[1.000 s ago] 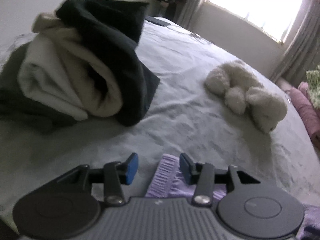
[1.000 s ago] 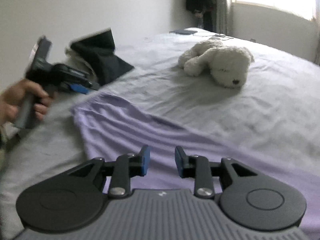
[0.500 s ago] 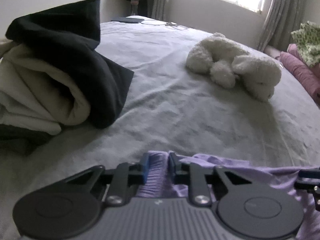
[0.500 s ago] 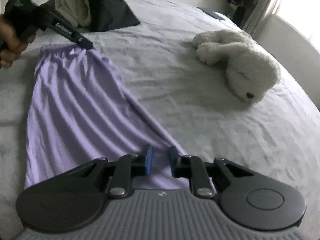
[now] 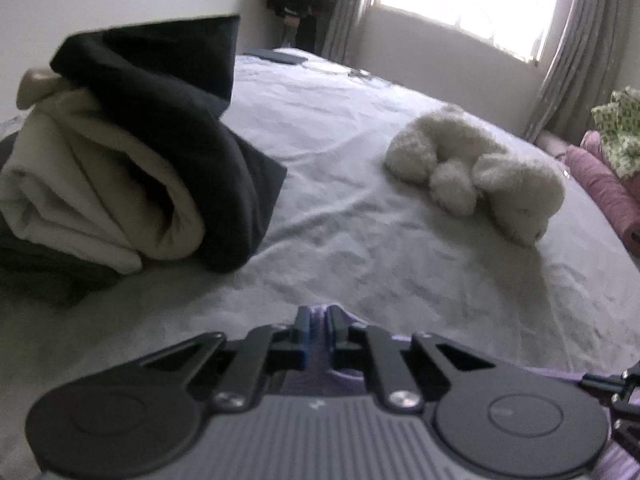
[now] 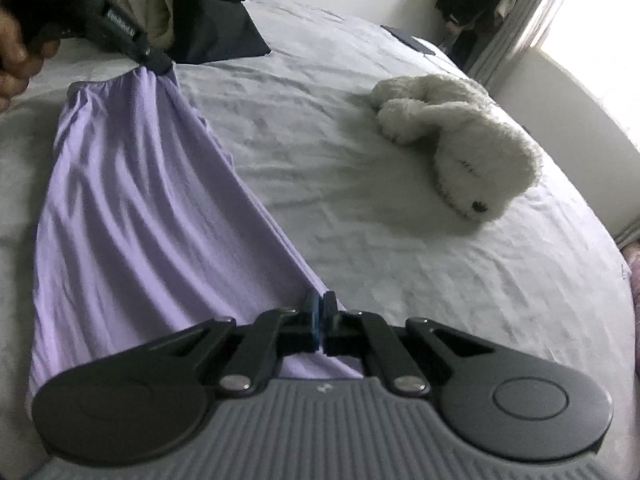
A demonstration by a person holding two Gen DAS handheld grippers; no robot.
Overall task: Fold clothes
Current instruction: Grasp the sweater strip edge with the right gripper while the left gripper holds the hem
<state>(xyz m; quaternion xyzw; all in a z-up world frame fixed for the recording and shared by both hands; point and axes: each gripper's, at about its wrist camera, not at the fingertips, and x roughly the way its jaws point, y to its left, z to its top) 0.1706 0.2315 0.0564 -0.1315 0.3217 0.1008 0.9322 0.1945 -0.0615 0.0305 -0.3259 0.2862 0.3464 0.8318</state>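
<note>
A lilac garment (image 6: 132, 208) lay stretched flat across a grey bedsheet (image 6: 360, 184), gripped at two corners. Nearest the right wrist camera, the right tongs (image 6: 320, 316) had just closed tight on the garment's near corner, pads meeting over the cloth. At the far corner, the left tongs (image 6: 158, 65), held in a person's hand (image 6: 12, 60), had likewise just closed, clamping the gathered edge; the left wrist view showed a bunch of lilac fabric pinched between the pads (image 5: 308, 332). Farther up the bed, a white plush toy (image 6: 460, 148) lay on its side, well apart from the garment. Beyond the left tongs sat a pile of dark and cream clothes (image 5: 132, 152).
</note>
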